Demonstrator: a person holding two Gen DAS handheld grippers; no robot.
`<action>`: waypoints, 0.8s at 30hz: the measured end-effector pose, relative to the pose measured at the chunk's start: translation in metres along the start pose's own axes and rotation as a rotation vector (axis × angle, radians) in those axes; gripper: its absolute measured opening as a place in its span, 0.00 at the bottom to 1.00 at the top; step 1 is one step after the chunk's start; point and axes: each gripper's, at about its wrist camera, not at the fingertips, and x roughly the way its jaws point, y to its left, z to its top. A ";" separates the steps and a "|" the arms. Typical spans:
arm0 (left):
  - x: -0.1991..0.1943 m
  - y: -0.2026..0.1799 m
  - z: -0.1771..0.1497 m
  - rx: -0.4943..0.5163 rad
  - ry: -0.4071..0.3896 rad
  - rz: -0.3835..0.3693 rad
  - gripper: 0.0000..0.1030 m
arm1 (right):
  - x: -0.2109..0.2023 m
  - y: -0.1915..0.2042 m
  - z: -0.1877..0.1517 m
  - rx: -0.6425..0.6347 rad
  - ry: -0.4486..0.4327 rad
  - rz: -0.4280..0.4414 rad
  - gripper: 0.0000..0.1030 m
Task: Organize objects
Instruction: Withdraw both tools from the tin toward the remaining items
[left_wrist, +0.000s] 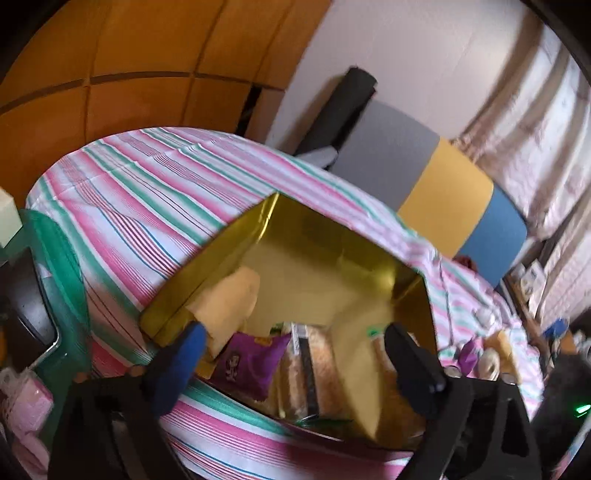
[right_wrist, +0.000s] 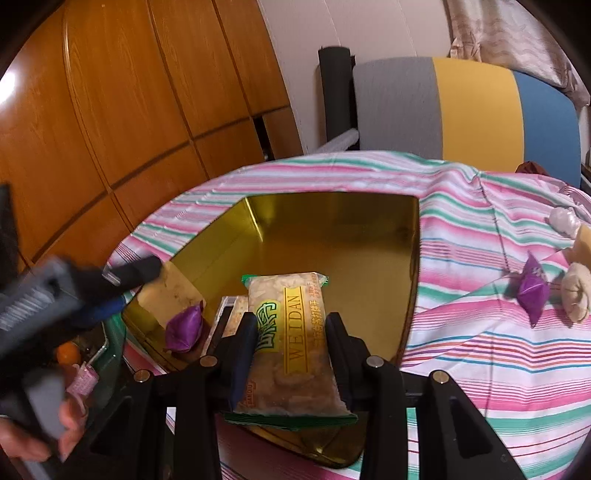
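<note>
A gold tin (left_wrist: 317, 258) (right_wrist: 332, 236) stands open on the striped cloth. My right gripper (right_wrist: 291, 325) is shut on a clear biscuit packet (right_wrist: 291, 332) with a yellow WEIDAN label and holds it over the tin's near part. In the tin lie a purple snack bag (left_wrist: 251, 362) (right_wrist: 184, 328), a yellow packet (left_wrist: 225, 302) (right_wrist: 170, 291) and another biscuit packet (left_wrist: 306, 369) (right_wrist: 232, 314). My left gripper (left_wrist: 295, 343) is open and empty above the tin's near left edge; in the right wrist view it reaches in from the left (right_wrist: 129, 277).
Loose on the cloth to the right lie a purple bag (right_wrist: 532, 288), a cream round snack (right_wrist: 576, 295) and other small packets (right_wrist: 565, 221). A green basket (left_wrist: 62, 288) stands at the left. A grey, yellow and blue chair (right_wrist: 476, 107) stands behind the table.
</note>
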 end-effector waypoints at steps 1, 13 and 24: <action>-0.003 0.001 0.001 -0.017 -0.005 -0.009 1.00 | 0.004 0.001 0.000 0.002 0.014 -0.001 0.38; -0.005 -0.010 -0.002 0.004 -0.008 0.043 1.00 | -0.030 -0.010 -0.010 0.022 -0.055 0.035 0.44; -0.010 -0.066 -0.029 0.213 0.012 -0.040 1.00 | -0.075 -0.091 -0.023 0.170 -0.102 -0.155 0.47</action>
